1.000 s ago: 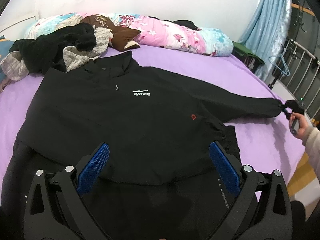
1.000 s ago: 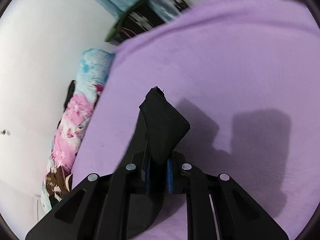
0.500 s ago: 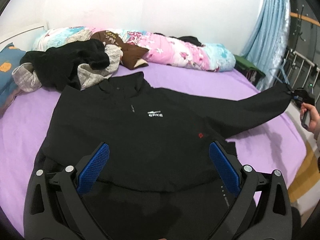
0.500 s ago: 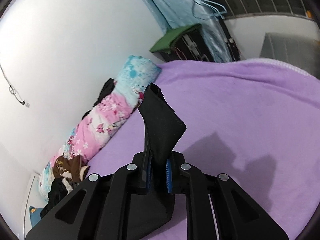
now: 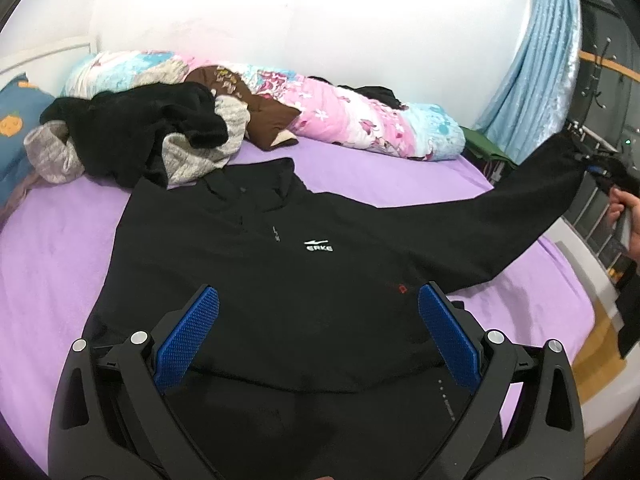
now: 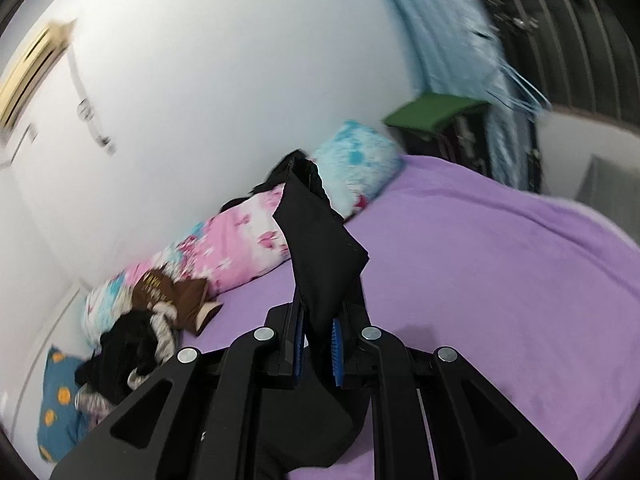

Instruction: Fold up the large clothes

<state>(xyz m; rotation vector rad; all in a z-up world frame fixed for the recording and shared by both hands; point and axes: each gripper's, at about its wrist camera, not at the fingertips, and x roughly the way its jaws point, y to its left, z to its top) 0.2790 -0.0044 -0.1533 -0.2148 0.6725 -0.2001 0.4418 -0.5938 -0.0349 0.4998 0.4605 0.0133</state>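
A black jacket (image 5: 280, 280) with a white chest logo lies front up on the purple bed (image 5: 48, 248). My left gripper (image 5: 318, 328) is open and empty, hovering above the jacket's lower hem. My right gripper (image 6: 316, 344) is shut on the cuff of the jacket's sleeve (image 6: 320, 248) and holds it up in the air. In the left wrist view the sleeve (image 5: 520, 216) stretches up and to the right, off the bed, to the right gripper (image 5: 596, 160).
A pile of black and grey clothes (image 5: 136, 140) and a brown garment (image 5: 256, 120) lie at the head of the bed. A pink and blue rolled quilt (image 5: 360, 120) lies along the wall. A blue curtain (image 5: 532, 72) and a metal rail (image 5: 600, 232) stand at the right.
My right gripper has lifted the sleeve cuff up off the bed and swung it higher. The left gripper has tilted up a little and stayed open.
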